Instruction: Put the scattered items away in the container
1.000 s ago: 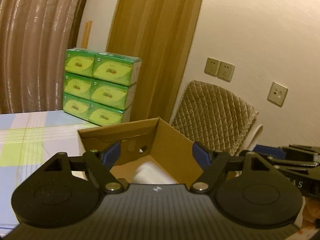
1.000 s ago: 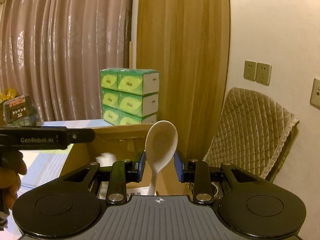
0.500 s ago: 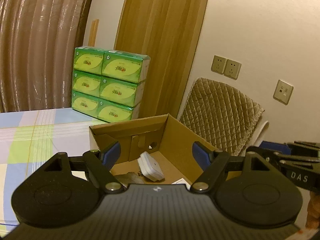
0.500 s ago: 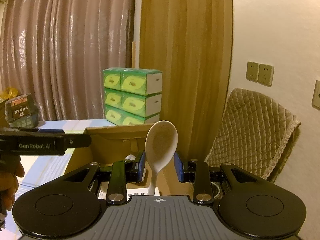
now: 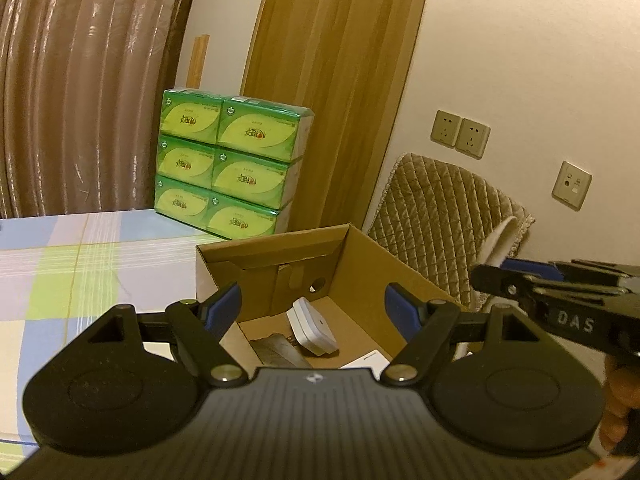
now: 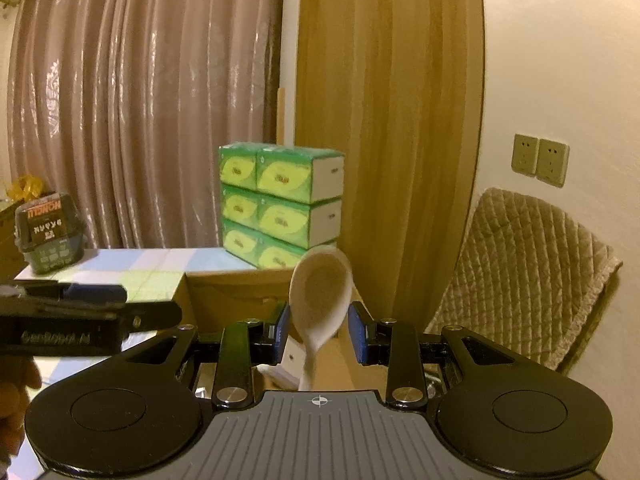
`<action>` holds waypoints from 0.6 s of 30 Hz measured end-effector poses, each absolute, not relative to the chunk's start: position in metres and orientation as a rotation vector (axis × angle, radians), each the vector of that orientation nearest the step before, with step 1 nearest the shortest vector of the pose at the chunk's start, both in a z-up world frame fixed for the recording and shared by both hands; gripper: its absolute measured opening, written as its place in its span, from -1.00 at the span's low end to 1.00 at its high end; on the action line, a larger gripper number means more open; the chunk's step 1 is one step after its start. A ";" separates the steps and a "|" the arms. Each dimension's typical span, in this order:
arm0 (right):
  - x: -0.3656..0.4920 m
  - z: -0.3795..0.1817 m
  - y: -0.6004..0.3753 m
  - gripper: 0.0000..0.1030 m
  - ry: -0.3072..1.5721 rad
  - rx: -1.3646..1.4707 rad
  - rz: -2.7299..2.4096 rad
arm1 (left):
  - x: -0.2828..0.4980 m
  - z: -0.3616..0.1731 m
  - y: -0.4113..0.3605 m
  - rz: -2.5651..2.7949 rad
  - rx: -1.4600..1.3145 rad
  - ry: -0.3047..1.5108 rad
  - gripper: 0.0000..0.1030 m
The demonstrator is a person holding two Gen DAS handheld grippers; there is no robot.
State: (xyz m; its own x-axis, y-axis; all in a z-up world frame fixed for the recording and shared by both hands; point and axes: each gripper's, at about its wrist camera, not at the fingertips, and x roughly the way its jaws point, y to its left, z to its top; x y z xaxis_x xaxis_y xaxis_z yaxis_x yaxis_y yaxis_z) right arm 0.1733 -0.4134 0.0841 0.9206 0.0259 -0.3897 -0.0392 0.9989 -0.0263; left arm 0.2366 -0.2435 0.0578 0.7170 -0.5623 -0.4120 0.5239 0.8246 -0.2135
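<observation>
A table with a pastel checked cloth (image 5: 60, 272) is seen from two hand-held grippers. An open cardboard box (image 5: 360, 280) stands on it, its far wall upright. Inside the box lie a white plug adapter (image 5: 314, 330), a dark flat object that is hard to make out, and a white card at the near edge.

The left gripper (image 5: 316, 308) is held above the near side of the box with its blue-padded jaws spread wide; nothing is between them.

In the right wrist view, the right gripper (image 6: 320, 334) is pointed at the same box (image 6: 236, 300) from the other side. Its jaws have just been opening, and they now stand partly apart. A pale spoon (image 6: 320, 300) is seen between them, bowl up and tilted slightly to the right, handle pointing down toward the box interior. A gap shows between each blue pad and the spoon, so it is no longer pinched.

A stack of green tissue packs (image 6: 280, 204) is placed behind the box against a wooden panel. A dark snack tub (image 6: 50, 232) sits at the far left of the table. A quilted chair cover (image 6: 524, 276) is seen to the right, by the wall.
</observation>
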 end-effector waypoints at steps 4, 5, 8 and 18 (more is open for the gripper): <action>0.173 0.086 -0.418 0.52 0.377 -0.010 0.025 | 0.238 0.056 -0.242 -0.600 -0.082 0.488 0.45; 0.172 0.085 -0.419 0.52 0.379 -0.015 0.022 | 0.238 0.056 -0.241 -0.598 -0.085 0.489 0.45; 0.169 0.083 -0.423 0.52 0.389 -0.009 0.021 | 0.238 0.056 -0.241 -0.596 -0.087 0.488 0.45; 0.157 0.074 -0.435 0.52 0.411 0.015 0.005 | 0.234 0.054 -0.246 -0.602 -0.066 0.497 0.46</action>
